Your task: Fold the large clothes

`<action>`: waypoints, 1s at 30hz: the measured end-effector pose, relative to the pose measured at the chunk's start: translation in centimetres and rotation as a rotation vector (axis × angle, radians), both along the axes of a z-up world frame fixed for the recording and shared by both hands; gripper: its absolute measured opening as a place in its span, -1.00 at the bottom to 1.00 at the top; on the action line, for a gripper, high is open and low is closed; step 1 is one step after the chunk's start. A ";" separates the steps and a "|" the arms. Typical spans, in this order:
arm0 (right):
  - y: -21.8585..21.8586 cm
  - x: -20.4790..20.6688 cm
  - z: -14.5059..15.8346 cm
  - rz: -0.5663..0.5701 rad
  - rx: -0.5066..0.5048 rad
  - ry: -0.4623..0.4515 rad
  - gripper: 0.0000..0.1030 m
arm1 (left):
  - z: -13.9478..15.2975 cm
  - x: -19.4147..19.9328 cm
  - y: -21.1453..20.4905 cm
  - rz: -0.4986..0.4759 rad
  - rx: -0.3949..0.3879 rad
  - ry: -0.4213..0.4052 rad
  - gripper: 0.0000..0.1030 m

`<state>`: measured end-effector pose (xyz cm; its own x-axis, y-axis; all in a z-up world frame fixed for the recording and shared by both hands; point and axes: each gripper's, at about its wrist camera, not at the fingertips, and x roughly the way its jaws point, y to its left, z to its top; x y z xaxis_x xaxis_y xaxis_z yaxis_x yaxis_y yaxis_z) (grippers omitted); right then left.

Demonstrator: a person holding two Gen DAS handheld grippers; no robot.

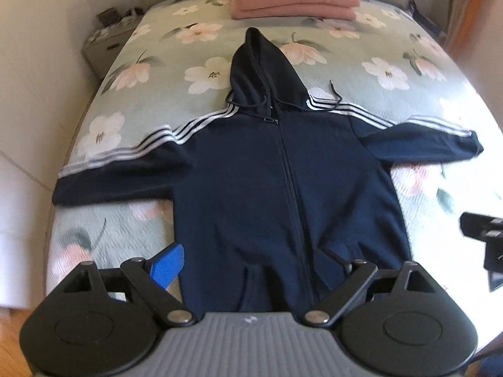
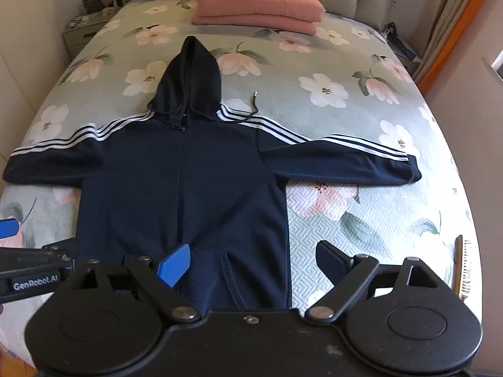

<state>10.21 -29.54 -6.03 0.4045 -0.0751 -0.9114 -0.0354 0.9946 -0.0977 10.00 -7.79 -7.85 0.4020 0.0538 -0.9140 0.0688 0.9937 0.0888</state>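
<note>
Hoodie [image 1: 283,172], navy with white sleeve stripes, lies flat front-up on the floral bedspread [image 2: 361,220], zipped, sleeves spread out sideways, hood pointing at the folded pink blanket [image 2: 257,3] by the headboard. Left gripper [image 1: 254,267] released, fingers wide, over the hem. Right gripper [image 2: 251,260] also spread wide, straddling the hem's right edge. Nightstand [image 2: 81,31] far left.

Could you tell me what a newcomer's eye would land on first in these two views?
First, the navy hoodie spread flat, zipped, in the middle of the floral bedspread, sleeves out to both sides with white stripes along their tops and the hood pointing toward the headboard. Next, the folded pink blanket stacked at the head of the bed. Nearest, the right gripper and left gripper hover open over the hem, holding nothing.
</note>
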 end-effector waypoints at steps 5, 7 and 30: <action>-1.0 1.3 -1.0 -0.031 0.000 0.019 1.00 | -1.3 2.1 -0.9 -0.030 0.021 0.009 0.78; -1.7 2.1 -1.8 -0.050 0.010 0.030 1.00 | -1.9 2.5 -1.5 -0.025 0.015 0.027 0.78; -28.6 13.3 -19.3 -0.222 0.122 -0.212 0.98 | -8.3 3.3 -11.7 0.074 -0.053 -0.104 0.78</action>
